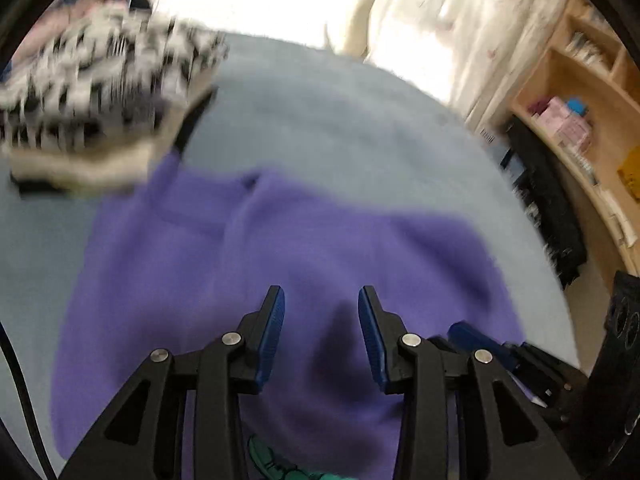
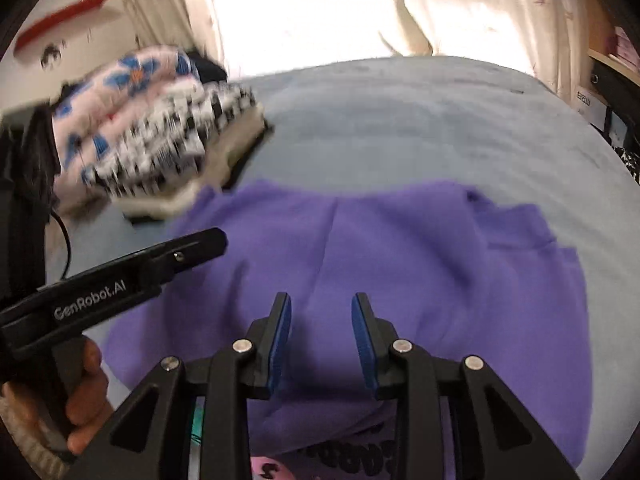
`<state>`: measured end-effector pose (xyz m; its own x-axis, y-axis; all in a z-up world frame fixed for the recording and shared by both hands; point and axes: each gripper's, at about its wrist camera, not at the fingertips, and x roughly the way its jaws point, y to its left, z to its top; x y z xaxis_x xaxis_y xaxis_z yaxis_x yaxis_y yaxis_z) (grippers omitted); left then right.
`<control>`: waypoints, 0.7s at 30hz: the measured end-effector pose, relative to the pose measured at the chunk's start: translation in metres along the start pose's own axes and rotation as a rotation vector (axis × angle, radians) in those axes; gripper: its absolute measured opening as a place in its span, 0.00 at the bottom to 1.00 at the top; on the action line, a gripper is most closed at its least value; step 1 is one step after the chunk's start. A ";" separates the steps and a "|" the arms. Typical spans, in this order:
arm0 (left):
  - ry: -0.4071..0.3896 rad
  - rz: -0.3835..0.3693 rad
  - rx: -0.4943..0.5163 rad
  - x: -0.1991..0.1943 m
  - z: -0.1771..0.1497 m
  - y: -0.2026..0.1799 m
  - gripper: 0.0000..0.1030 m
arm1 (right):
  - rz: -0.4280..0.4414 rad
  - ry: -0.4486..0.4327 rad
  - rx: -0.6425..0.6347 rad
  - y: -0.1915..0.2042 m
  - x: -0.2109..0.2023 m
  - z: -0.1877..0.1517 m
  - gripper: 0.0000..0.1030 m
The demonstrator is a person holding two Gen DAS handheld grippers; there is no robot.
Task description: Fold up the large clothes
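Plainly, both tongs are hanging released over the garment, nothing between their blue pads. The left tongs (image 1: 321, 296) are standing parted above the purple top (image 1: 280, 248), and the right tongs (image 2: 321, 302) are doing the same just beside them — in the right view the left tool is reaching in from the side, a hand (image 2: 86, 396) gripping its handle.

The top is lying spread on the bed (image 1: 340, 120), already doubled over by the look of it, with a printed patch peeking out at the near edge. So the step in hand is, I judge, the pause between folds: one fold is laid and let go, and the next is waiting. That next move is calling for both tongs to drop to an edge of the cloth, pinch one layer or the whole thickness cleanly, and carry it across without dragging the fold below.

Beyond the top, a pile of folded clothes (image 2: 160, 140) is sitting near its far corner, black-and-white check under a flowered piece. The bed cover is pale blue and smooth. Further off, curtains (image 2: 460, 4) are glowing against a bright window, and wooden shelves (image 1: 580, 92) are standing off to one side.
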<state>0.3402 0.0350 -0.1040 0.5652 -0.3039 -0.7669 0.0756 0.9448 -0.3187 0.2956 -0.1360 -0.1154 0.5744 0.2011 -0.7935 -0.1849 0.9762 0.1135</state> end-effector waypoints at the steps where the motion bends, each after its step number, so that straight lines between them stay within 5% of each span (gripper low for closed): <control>1: 0.023 0.022 0.001 0.006 -0.006 0.005 0.34 | -0.041 0.014 -0.009 -0.004 0.004 -0.005 0.27; 2: 0.028 0.045 0.013 0.011 -0.012 0.011 0.33 | -0.092 0.023 -0.010 -0.018 0.008 -0.013 0.25; 3: 0.022 0.044 0.024 0.010 -0.015 0.016 0.29 | -0.083 0.013 0.002 -0.029 0.007 -0.018 0.09; 5: 0.012 0.018 0.042 0.008 -0.020 0.025 0.28 | -0.069 0.010 0.065 -0.056 0.002 -0.026 0.11; 7: 0.015 0.019 0.049 0.008 -0.022 0.030 0.28 | -0.083 0.021 0.097 -0.067 0.000 -0.030 0.00; 13: 0.018 0.048 0.068 0.005 -0.024 0.022 0.28 | -0.147 0.019 0.057 -0.053 -0.001 -0.032 0.04; 21: 0.030 0.064 0.076 0.002 -0.020 0.018 0.30 | -0.103 0.022 0.111 -0.062 -0.007 -0.033 0.05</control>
<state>0.3264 0.0491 -0.1226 0.5464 -0.2450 -0.8009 0.1031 0.9687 -0.2259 0.2772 -0.2002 -0.1367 0.5679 0.0984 -0.8172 -0.0355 0.9948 0.0952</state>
